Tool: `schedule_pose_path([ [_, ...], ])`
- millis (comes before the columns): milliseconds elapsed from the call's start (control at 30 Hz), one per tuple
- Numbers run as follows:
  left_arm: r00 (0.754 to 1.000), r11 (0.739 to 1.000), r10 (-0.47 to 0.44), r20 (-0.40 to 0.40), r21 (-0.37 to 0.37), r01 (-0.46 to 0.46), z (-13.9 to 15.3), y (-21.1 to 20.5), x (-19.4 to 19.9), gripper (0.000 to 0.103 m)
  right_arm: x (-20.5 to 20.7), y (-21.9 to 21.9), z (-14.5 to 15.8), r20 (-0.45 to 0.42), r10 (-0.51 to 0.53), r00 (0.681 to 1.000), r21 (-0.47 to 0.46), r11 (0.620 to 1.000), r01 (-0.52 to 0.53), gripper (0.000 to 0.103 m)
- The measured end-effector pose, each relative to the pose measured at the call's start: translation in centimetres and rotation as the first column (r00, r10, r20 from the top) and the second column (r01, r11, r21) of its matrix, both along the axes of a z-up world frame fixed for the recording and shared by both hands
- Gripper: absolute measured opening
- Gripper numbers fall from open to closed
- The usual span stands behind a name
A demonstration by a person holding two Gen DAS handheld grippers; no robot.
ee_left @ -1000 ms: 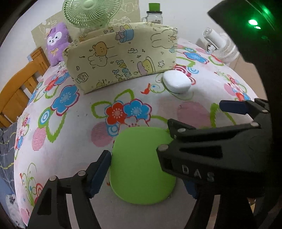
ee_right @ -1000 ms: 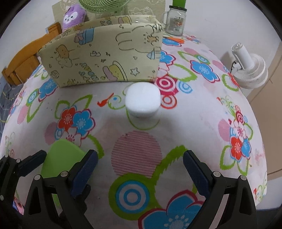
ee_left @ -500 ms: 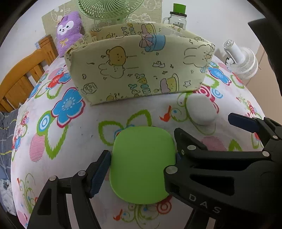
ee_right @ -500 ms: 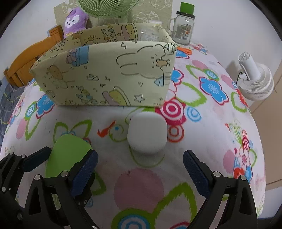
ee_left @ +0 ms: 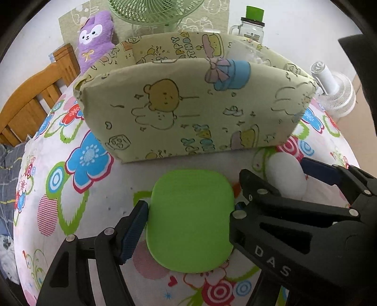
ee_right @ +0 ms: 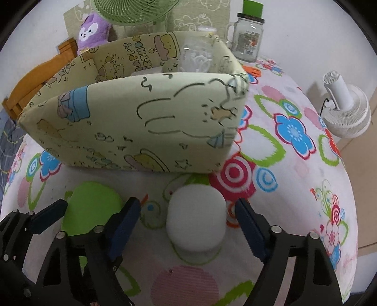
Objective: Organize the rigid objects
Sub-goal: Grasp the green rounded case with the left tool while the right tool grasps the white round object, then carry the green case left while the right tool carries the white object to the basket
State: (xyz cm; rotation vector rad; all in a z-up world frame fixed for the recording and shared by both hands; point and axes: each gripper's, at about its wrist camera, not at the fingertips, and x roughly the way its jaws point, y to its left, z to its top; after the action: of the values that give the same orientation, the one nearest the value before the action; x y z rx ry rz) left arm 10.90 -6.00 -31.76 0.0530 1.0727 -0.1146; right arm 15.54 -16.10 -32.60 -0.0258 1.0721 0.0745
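Note:
A flat green rounded-square lid (ee_left: 190, 221) hangs just above the flowered tablecloth, and my left gripper (ee_left: 189, 207) is shut on its two side edges. In the right wrist view the green lid (ee_right: 92, 207) shows at the lower left. A white rounded block (ee_right: 195, 219) rests on the cloth between the blue pads of my right gripper (ee_right: 187, 211). Its jaws are closing, with small gaps still showing at both pads. The left wrist view shows the right gripper (ee_left: 286, 175) straddling the white block (ee_left: 286, 179). Just beyond both stands a pale yellow cartoon-print fabric bin (ee_right: 141, 122).
Clear plastic items (ee_right: 195, 56) sit inside the bin. Behind it are a green fan (ee_left: 155, 11), a purple plush (ee_left: 94, 37) and a glass jar mug (ee_right: 247, 40). A white fan (ee_right: 346, 110) stands off the table's right edge, a wooden chair (ee_left: 30, 103) at the left.
Both grippers moved forward toward the fabric bin, the left one carrying the green lid. The right gripper's jaws narrowed around the white block.

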Motion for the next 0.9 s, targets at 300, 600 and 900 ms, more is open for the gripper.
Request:
schedule_pose_path([
  [300,1.0,1.0,0.016,0.003,0.006,-0.016,-0.1,0.3,0.5,0.077,0.9,0.3,-0.2,-0.004,0.004,1.0,-0.008,1.0,-0.004,0.067],
  [600,0.998,0.998,0.06,-0.001,0.002,-0.06,0.0,0.9,0.1,0.077,0.4,0.8,-0.1,-0.001,0.014,1.0,-0.013,1.0,-0.014,0.055],
  [900,0.997,0.997,0.078,-0.004,0.003,-0.078,0.1,1.0,-1.2,0.077,-1.2,1.0,0.0,-0.016,0.01,1.0,-0.002,1.0,-0.01,0.05],
])
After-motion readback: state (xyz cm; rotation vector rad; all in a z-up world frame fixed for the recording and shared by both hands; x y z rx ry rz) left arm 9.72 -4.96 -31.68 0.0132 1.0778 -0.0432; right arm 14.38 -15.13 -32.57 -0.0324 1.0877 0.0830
